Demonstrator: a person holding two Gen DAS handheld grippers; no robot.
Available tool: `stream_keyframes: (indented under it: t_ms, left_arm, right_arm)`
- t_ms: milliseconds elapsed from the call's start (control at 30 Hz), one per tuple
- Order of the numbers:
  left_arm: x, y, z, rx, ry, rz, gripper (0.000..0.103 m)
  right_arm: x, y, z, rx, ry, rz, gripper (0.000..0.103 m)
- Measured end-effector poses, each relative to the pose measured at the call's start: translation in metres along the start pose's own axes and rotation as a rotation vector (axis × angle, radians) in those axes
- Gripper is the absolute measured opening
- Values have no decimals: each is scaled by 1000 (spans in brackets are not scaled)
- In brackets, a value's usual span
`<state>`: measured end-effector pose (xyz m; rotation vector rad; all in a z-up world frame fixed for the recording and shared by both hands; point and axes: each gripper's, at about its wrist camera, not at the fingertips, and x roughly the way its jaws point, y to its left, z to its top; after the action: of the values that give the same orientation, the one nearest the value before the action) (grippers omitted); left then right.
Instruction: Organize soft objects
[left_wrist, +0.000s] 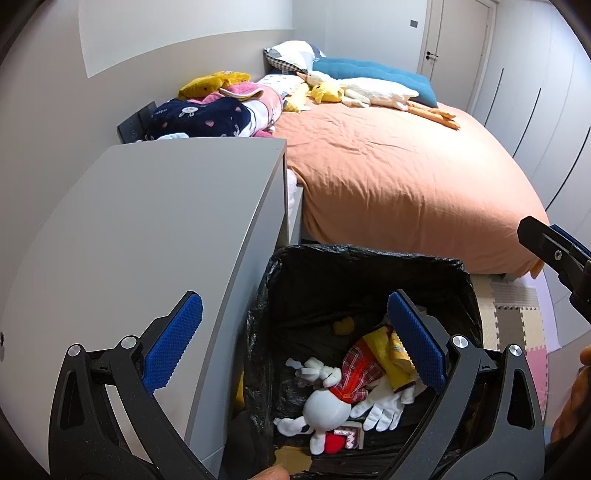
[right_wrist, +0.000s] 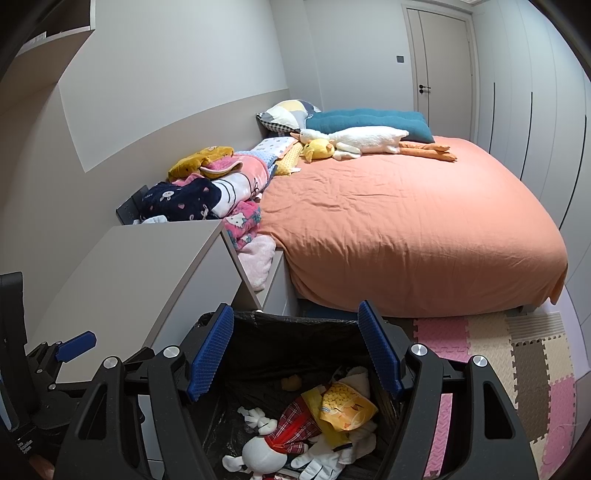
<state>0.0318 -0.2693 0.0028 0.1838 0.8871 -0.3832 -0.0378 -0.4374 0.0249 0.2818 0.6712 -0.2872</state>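
Note:
A bin lined with a black bag (left_wrist: 369, 266) (right_wrist: 295, 332) stands below both grippers. Inside lie a white plush doll in a red plaid top (left_wrist: 332, 398) (right_wrist: 269, 446) and a yellow soft toy (left_wrist: 391, 350) (right_wrist: 347, 406). My left gripper (left_wrist: 295, 321) hovers open over the bin's left rim, nothing between its blue pads. Above the bin, my right gripper (right_wrist: 295, 332) is open and empty too. On the orange bed (left_wrist: 388, 166) (right_wrist: 406, 221) rest a white goose plush (left_wrist: 373, 92) (right_wrist: 369, 142), a yellow duck plush (left_wrist: 327, 92) (right_wrist: 317, 148) and a heap of patterned blankets (left_wrist: 221, 110) (right_wrist: 221, 184).
A grey cabinet (left_wrist: 147, 221) (right_wrist: 129, 273) stands left of the bin, against the bed. Pillows (left_wrist: 369, 70) (right_wrist: 369, 118) lie at the bed's head. Foam puzzle mats (left_wrist: 517, 317) (right_wrist: 517, 362) cover the floor on the right. A closed door (right_wrist: 443, 74) is at the far end.

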Motion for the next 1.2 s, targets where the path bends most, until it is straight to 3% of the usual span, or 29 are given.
stream_keyframes:
  t_ms: [1200]
  left_arm:
    - [-2, -1, -2, 14, -8, 11, 97]
  right_arm:
    - [-2, 0, 0, 0, 0, 3, 71]
